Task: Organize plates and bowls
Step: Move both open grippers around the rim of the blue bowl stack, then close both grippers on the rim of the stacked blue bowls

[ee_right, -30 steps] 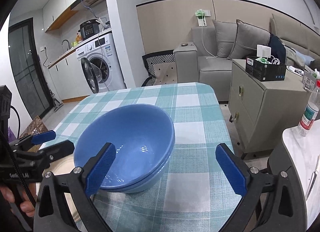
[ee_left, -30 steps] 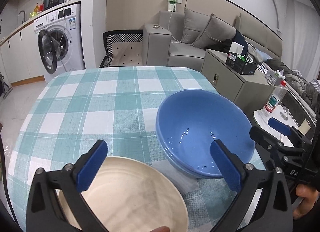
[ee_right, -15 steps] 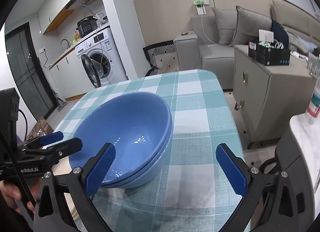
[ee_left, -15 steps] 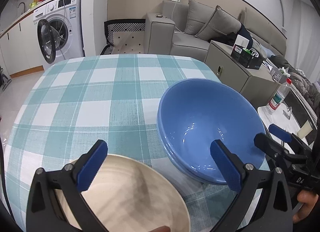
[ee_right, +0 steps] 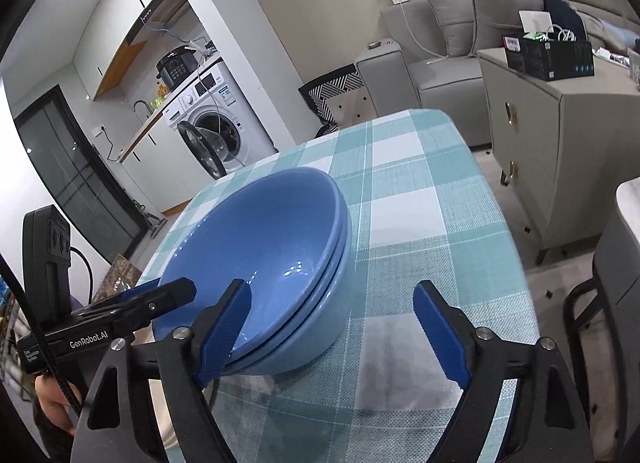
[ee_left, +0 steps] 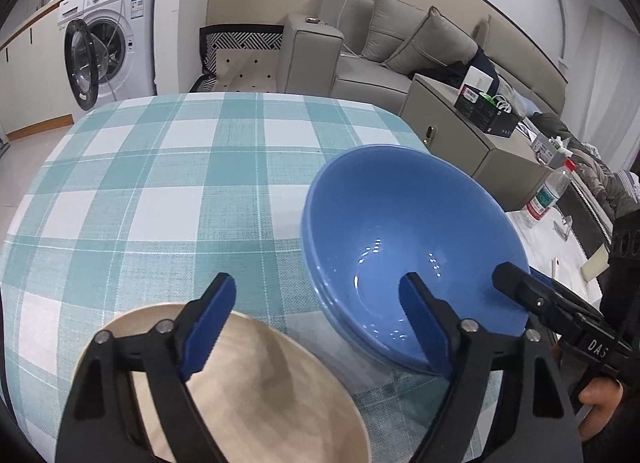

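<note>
Two blue bowls (ee_left: 400, 231) (ee_right: 260, 231) sit nested on the checked tablecloth (ee_left: 160, 183). A beige plate (ee_left: 260, 383) lies just left of them, at the table's near edge. My left gripper (ee_left: 316, 323) hangs over the gap between them, its jaws closing. One pad is above the plate and the other inside the bowl, with the bowls' left wall between them, untouched. My right gripper (ee_right: 332, 335) straddles the bowls' right wall, its jaws also closing and not pressing. Each gripper shows in the other view, the right gripper (ee_left: 532, 283) and the left gripper (ee_right: 160, 293).
The table's right edge (ee_right: 500, 223) drops off beside a grey cabinet (ee_left: 460, 123). A water bottle (ee_left: 548, 195) stands on a white side table at the right. A washing machine (ee_left: 108, 47) and a sofa (ee_left: 380, 55) lie beyond the table. A person's hand (ee_left: 600, 395) holds the right gripper.
Both grippers have sunk closer to the bowls, and both pairs of jaws have narrowed. The right wrist view has tilted. The bowls and the plate have not moved.
</note>
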`<state>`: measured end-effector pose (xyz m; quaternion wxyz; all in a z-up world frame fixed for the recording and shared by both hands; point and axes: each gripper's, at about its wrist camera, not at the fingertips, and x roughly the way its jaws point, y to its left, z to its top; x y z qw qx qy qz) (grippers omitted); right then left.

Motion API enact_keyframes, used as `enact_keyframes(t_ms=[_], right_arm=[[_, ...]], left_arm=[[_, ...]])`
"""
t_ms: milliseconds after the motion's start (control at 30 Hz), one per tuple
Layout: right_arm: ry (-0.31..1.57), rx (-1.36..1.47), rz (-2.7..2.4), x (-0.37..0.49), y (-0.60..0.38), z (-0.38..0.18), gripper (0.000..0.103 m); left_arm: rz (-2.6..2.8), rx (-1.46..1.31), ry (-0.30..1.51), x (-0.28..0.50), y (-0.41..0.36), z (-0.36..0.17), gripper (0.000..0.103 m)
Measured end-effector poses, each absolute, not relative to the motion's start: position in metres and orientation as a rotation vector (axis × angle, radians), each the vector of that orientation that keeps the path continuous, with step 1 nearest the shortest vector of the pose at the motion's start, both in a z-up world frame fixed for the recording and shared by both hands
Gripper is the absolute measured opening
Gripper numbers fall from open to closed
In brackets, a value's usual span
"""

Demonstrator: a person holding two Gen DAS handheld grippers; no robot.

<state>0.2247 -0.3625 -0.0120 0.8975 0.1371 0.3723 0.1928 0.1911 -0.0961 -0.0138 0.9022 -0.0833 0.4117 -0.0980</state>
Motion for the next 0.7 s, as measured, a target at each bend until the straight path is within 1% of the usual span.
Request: enact_keyframes(t_ms=[67,133,200,267,333,400,567,700], right_arm=[[0.77,0.287,0.415,0.224,-0.361,-0.011,0.08],[0.77,0.283,0.43,0.223,-0.358,-0.011,0.078],[0.766,0.275,0.443,0.221,-0.356,-0.01,0.075],[0.764,0.275,0.453,0.221,-0.354,-0.009,0.07],[0.764,0.276,0.464,0.221,-0.353,-0.009,0.066],[0.76,0.275,0.473,0.219,-0.352,-0.007,0.061],[0.747,0.251,0.471,0.216,-0.348,-0.004,0.052],[0.74,0.228,0.46,0.214,-0.346,-0.003,0.052]], left_arm=[[-0.201,-0.166,0.85,0.191,-0.098,-0.014,0.081],[-0.204,-0.167,0.854,0.192,-0.1,-0.014,0.076],[-0.214,-0.18,0.864,0.193,-0.1,-0.016,0.066],[-0.226,-0.189,0.869,0.194,-0.101,-0.016,0.061],[-0.234,-0.19,0.868,0.193,-0.102,-0.016,0.058],[-0.247,-0.188,0.867,0.193,-0.104,-0.015,0.051],[-0.26,-0.169,0.863,0.19,-0.109,-0.013,0.045],[-0.254,-0.159,0.857,0.189,-0.111,-0.012,0.044]])
